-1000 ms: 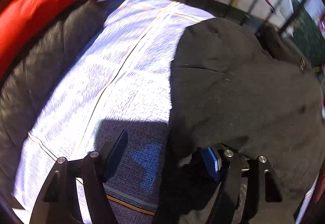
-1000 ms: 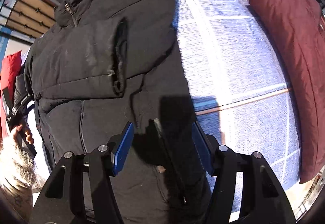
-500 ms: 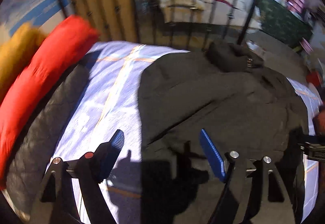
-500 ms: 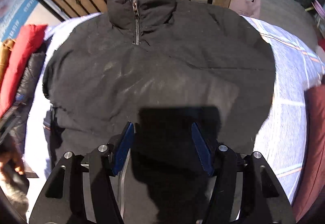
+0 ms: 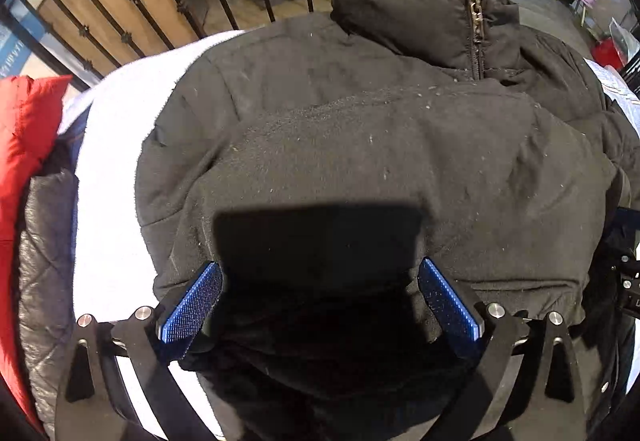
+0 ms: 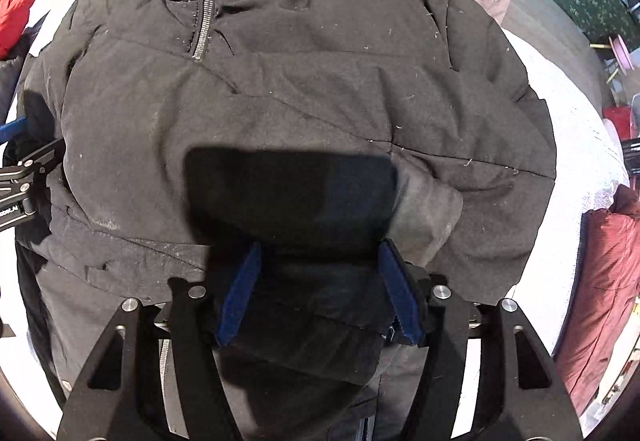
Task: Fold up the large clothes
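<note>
A large black padded jacket (image 5: pixel 360 145) lies on a bed, collar and zip at the far end by the iron rails. It fills the right wrist view (image 6: pixel 312 81) too, with both sleeves folded in over the body. My left gripper (image 5: pixel 320 301) is open, its blue pads (image 5: pixel 188 305) spread wide over the jacket's near hem. My right gripper (image 6: pixel 316 289) is open as well, its blue pads (image 6: pixel 240 293) either side of a folded sleeve cuff. Neither holds any cloth.
The white bedsheet (image 5: pixel 108 161) shows left of the jacket and on the right in the right wrist view (image 6: pixel 576 145). A red pillow (image 5: pixel 24 129) and a grey quilted cushion (image 5: pixel 44 261) lie at the left. A dark red pillow (image 6: pixel 600 281) lies at the right. Black iron bed rails (image 5: pixel 224 1) stand behind.
Both grippers have swung round from the jacket's sides to face its collar and moved in close over the hem. The left gripper, earlier at the jacket's edge, now stands open over it.
</note>
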Demonstrator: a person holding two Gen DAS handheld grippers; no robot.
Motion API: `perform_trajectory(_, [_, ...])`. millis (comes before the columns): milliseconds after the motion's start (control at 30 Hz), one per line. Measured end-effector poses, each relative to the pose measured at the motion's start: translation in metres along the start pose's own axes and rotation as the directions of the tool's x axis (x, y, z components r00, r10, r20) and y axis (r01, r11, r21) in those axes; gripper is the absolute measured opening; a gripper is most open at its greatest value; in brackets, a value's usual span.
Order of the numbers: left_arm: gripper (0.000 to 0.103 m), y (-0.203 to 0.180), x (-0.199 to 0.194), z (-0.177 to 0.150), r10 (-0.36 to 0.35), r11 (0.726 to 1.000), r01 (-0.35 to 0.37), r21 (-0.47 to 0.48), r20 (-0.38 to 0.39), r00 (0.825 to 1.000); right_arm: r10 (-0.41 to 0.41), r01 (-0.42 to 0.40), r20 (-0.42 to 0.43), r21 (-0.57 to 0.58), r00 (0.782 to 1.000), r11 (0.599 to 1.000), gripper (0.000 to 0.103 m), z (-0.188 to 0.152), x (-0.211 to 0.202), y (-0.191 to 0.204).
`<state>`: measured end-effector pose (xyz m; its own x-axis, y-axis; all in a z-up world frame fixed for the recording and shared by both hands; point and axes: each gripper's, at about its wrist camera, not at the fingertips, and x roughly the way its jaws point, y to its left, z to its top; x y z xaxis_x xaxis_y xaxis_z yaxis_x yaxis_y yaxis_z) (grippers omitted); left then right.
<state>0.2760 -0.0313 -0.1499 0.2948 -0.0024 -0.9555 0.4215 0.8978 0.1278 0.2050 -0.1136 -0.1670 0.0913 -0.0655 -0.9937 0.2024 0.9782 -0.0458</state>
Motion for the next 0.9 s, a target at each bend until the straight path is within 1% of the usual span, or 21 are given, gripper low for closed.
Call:
perform_trajectory(100, [0.096,-0.001,-0.017,-0.009,0.022,1.000,-0.021,-0.015,0.040,0.999,0.005,-0.005,0.018,0.007,1.000,1.000,0.063,-0.007,-0.006,-0.001])
perform_trajectory(167, [0.096,-0.001,-0.032,-0.019,0.010,1.000,-0.008,-0.025,0.074,0.997,0.023,-0.025,0.035,0.046,0.999,0.999,0.064,-0.012,-0.017,-0.005])
perform_trajectory(200, [0.096,-0.001,-0.039,-0.025,0.009,1.000,-0.006,-0.028,0.089,0.996,0.037,-0.040,0.052,0.065,0.998,0.997,0.067,-0.016,-0.024,-0.007])
perform_trajectory(267, [0.096,-0.003,-0.049,-0.038,0.007,1.000,-0.004,-0.026,0.108,0.994,0.048,-0.055,0.086,0.078,0.995,0.995,0.069,-0.027,-0.038,-0.008])
perform_trajectory(333, [0.096,-0.007,-0.057,-0.050,-0.001,1.000,0.002,-0.012,0.116,0.993,0.043,-0.052,0.104,0.078,0.994,0.996,0.069,-0.042,-0.047,-0.015])
perform_trajectory(433, [0.096,-0.015,-0.068,-0.064,0.008,1.000,-0.009,0.010,0.109,0.994,0.045,-0.053,0.092,0.089,0.995,0.995,0.069,-0.061,-0.048,-0.026])
perform_trajectory(533, [0.096,-0.018,-0.082,-0.081,0.006,1.000,-0.009,0.030,0.107,0.994,0.059,-0.070,0.077,0.149,0.995,0.986,0.069,-0.090,-0.049,-0.051])
perform_trajectory(633, [0.096,-0.023,-0.092,-0.094,0.008,0.999,-0.012,0.046,0.097,0.995,0.084,-0.094,0.060,0.191,0.995,0.977,0.069,-0.106,-0.048,-0.077])
perform_trajectory(767, [0.096,-0.025,-0.101,-0.122,-0.003,0.999,-0.001,0.054,0.079,0.997,0.148,-0.149,0.026,0.247,0.989,0.957,0.069,-0.146,-0.043,-0.105])
perform_trajectory(900, [0.096,-0.022,-0.100,-0.155,-0.004,0.999,0.003,0.045,0.026,1.000,0.202,-0.191,-0.011,0.279,0.979,0.941,0.069,-0.186,-0.034,-0.123])
